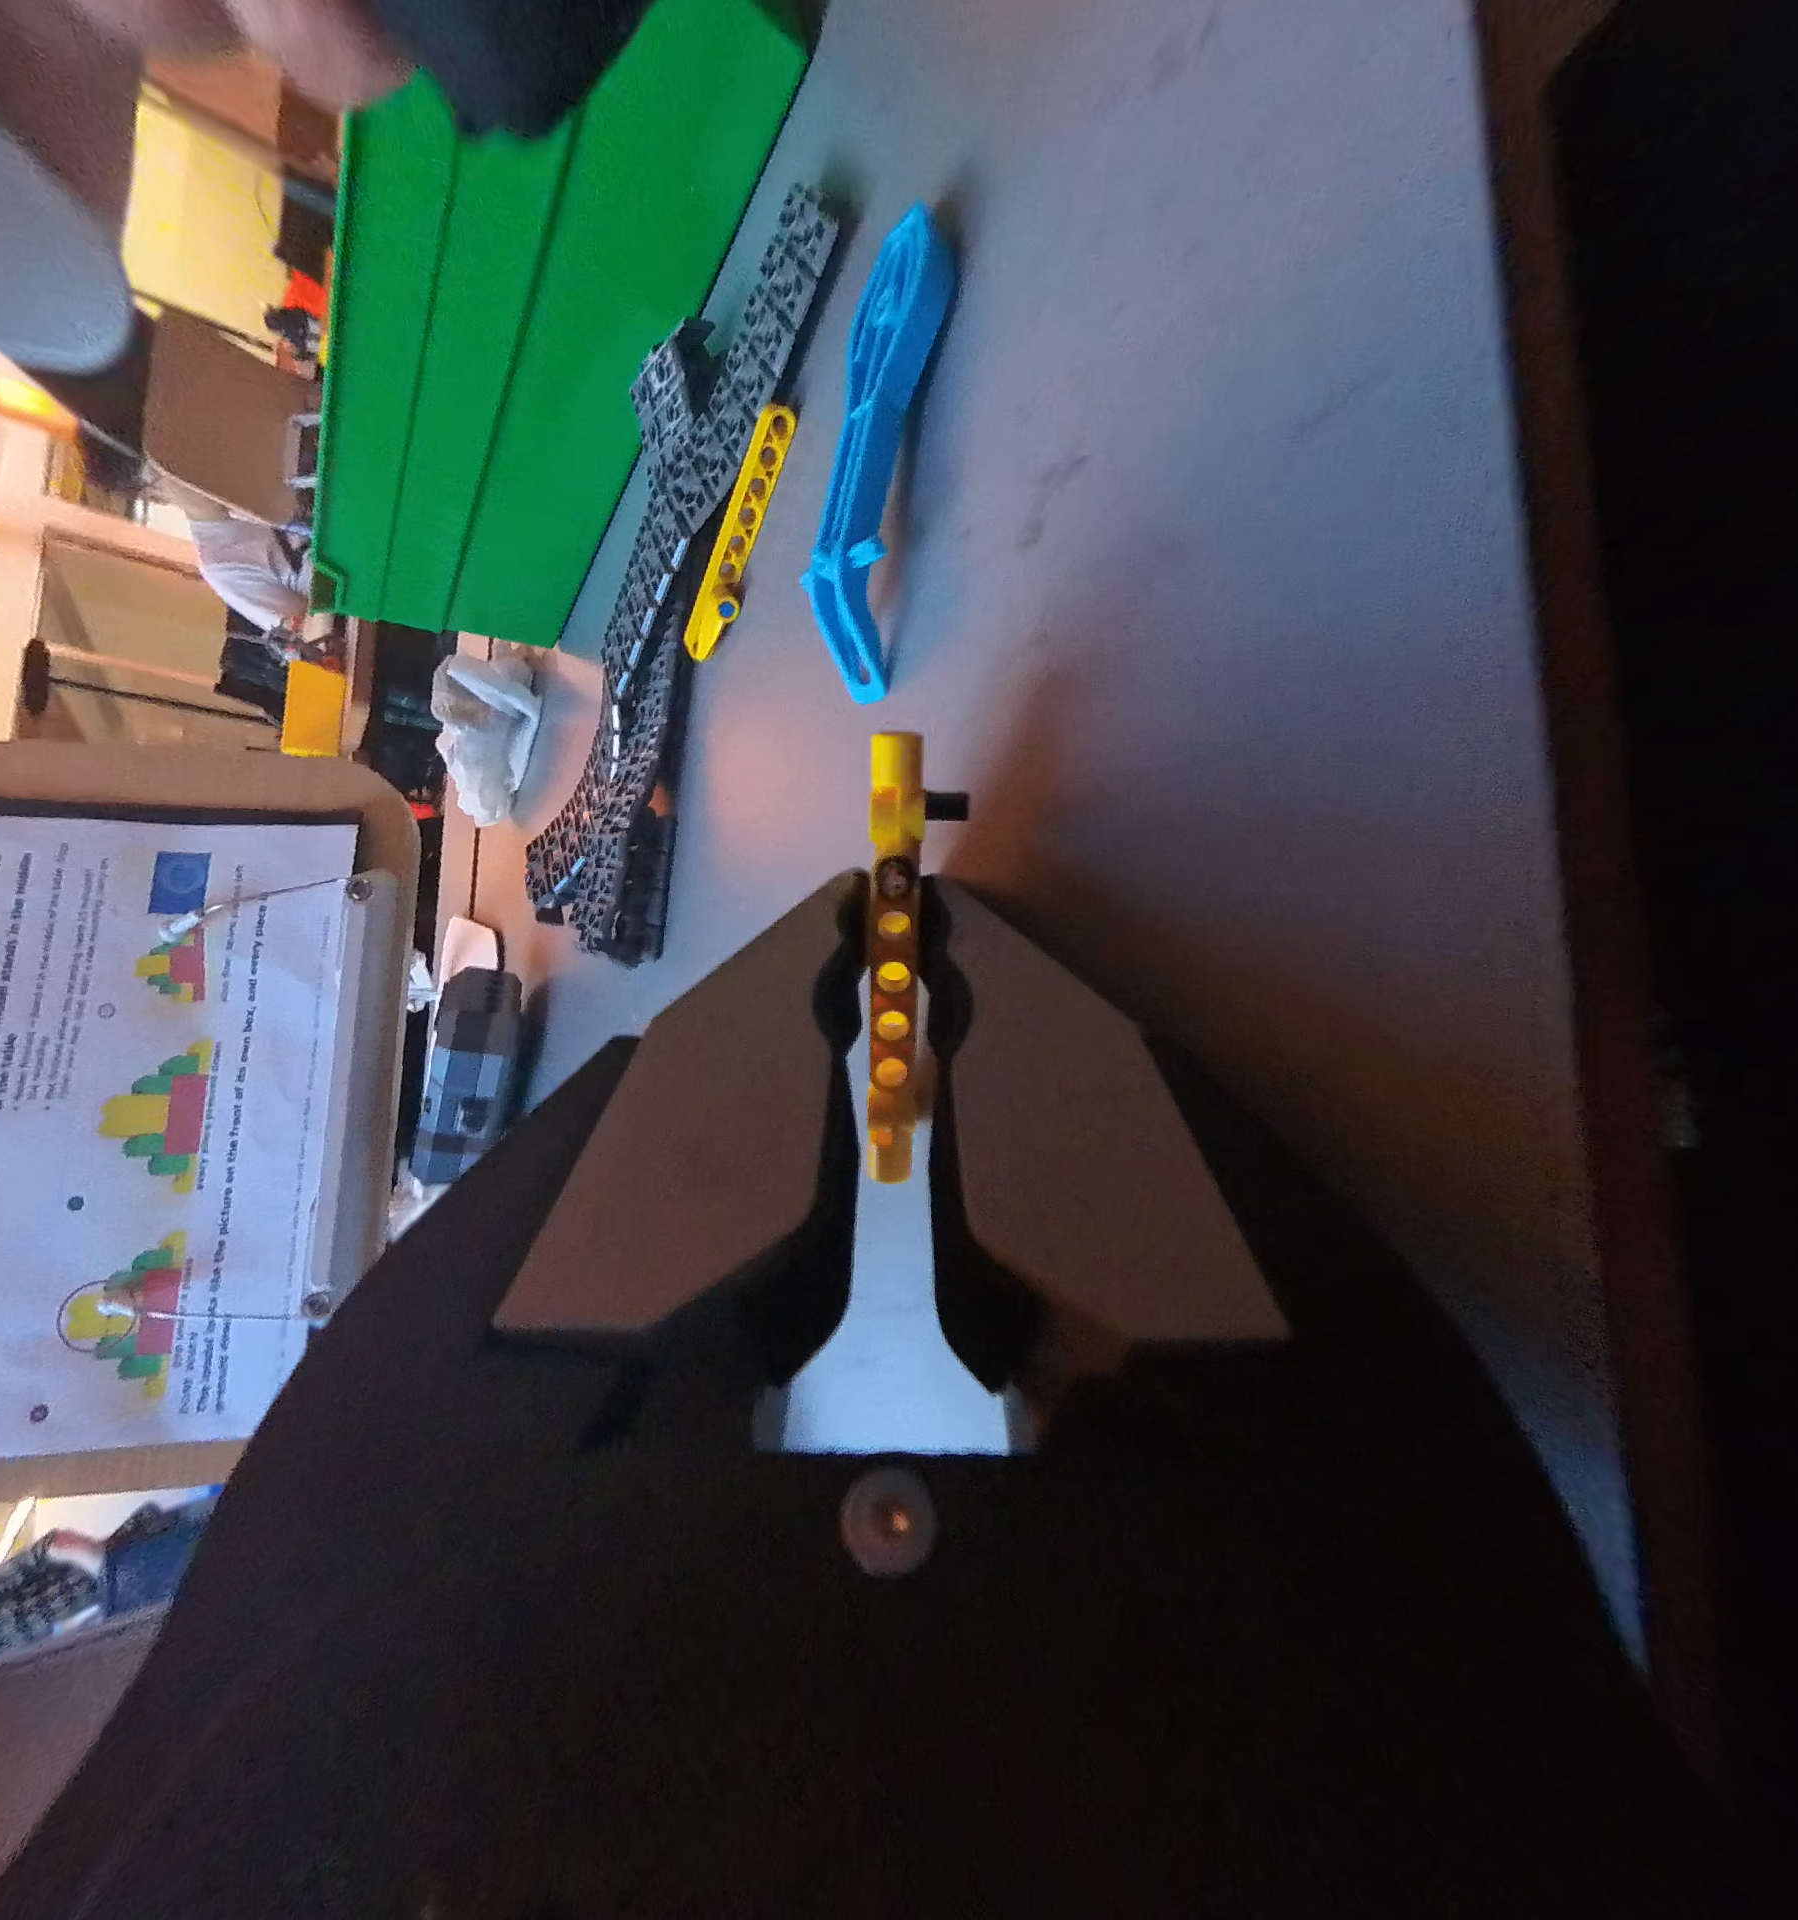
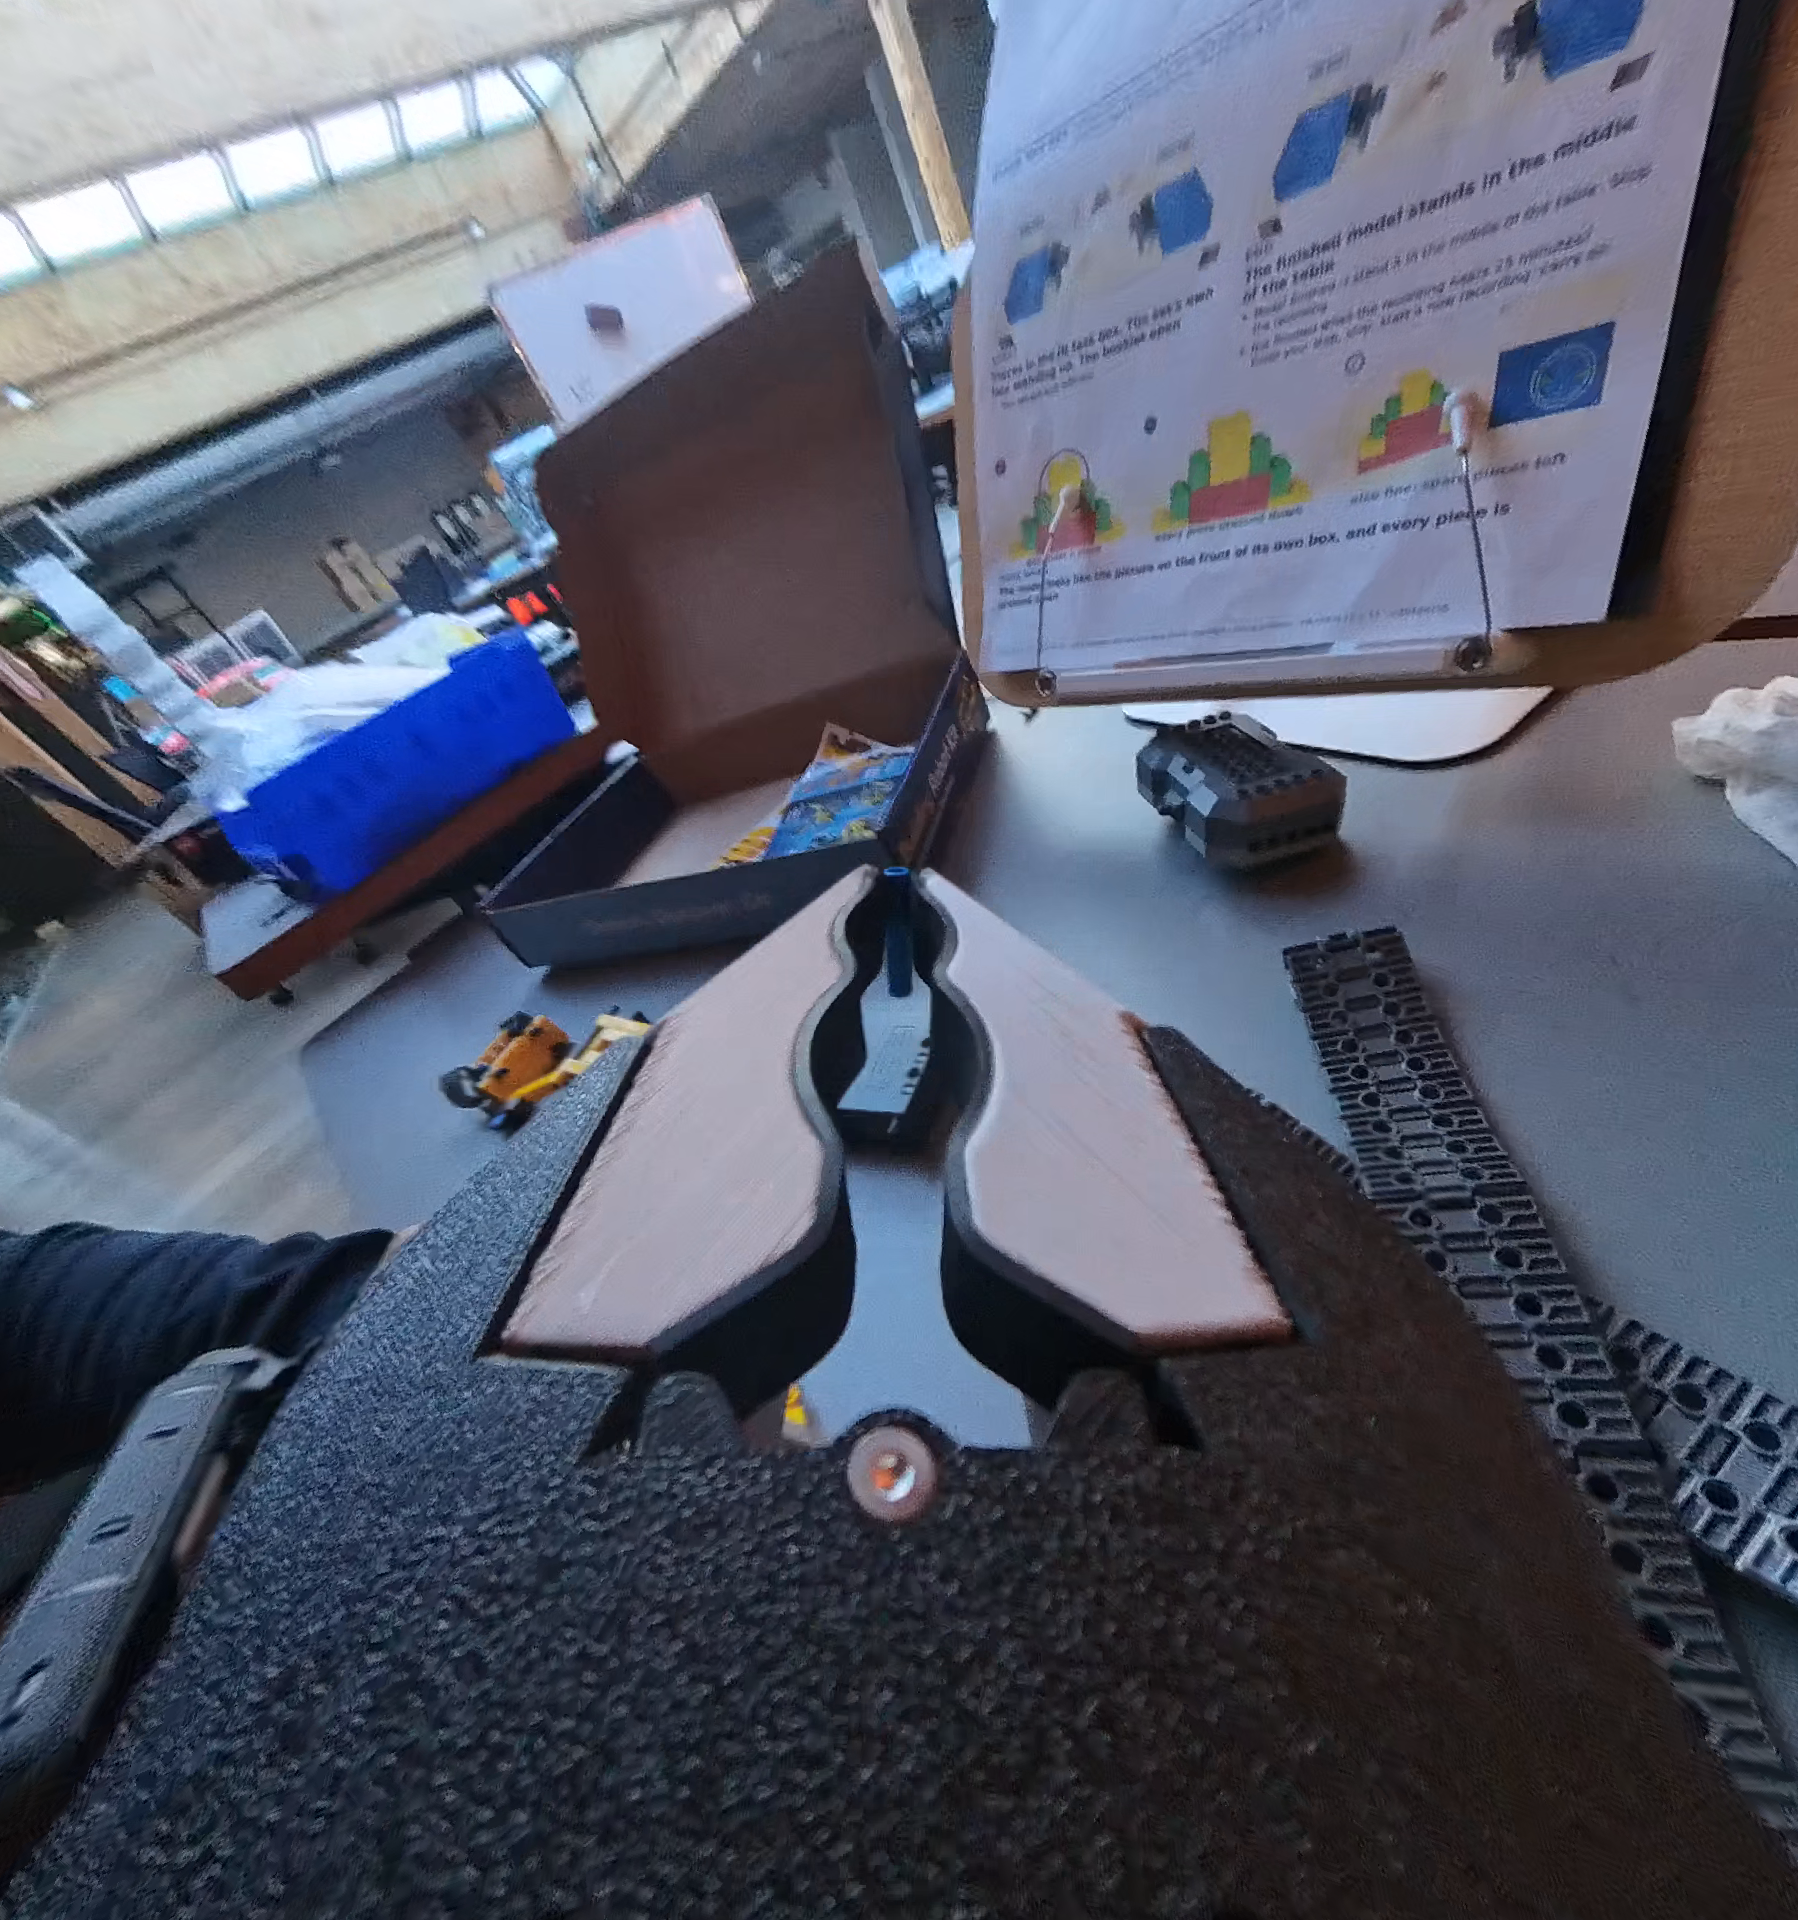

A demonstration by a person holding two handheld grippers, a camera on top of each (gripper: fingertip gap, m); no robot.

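Note:
My left gripper point(image 1: 893, 883) is shut on a yellow perforated beam point(image 1: 893, 997) with a yellow connector and a black pin point(image 1: 945, 803) at its far end, held above the grey table point(image 1: 1238, 520). Beyond it lie a blue curved plastic piece point(image 1: 879, 436), a second yellow beam point(image 1: 744, 525) and dark grey track pieces point(image 1: 666, 613). My right gripper point(image 2: 897, 878) is shut on a small blue pin point(image 2: 897, 930); a dark block-like part point(image 2: 890, 1070) sits between the fingers behind the pin. Grey track pieces point(image 2: 1477, 1226) lie to its right.
A green box point(image 1: 500, 343) stands behind the track pieces. An instruction sheet on a wooden stand point(image 2: 1321, 343) is at the back, with a grey brick block point(image 2: 1243, 790) under it. An open cardboard box point(image 2: 749, 727), a small yellow model point(image 2: 531, 1060) and crumpled white plastic point(image 2: 1788, 758) are around.

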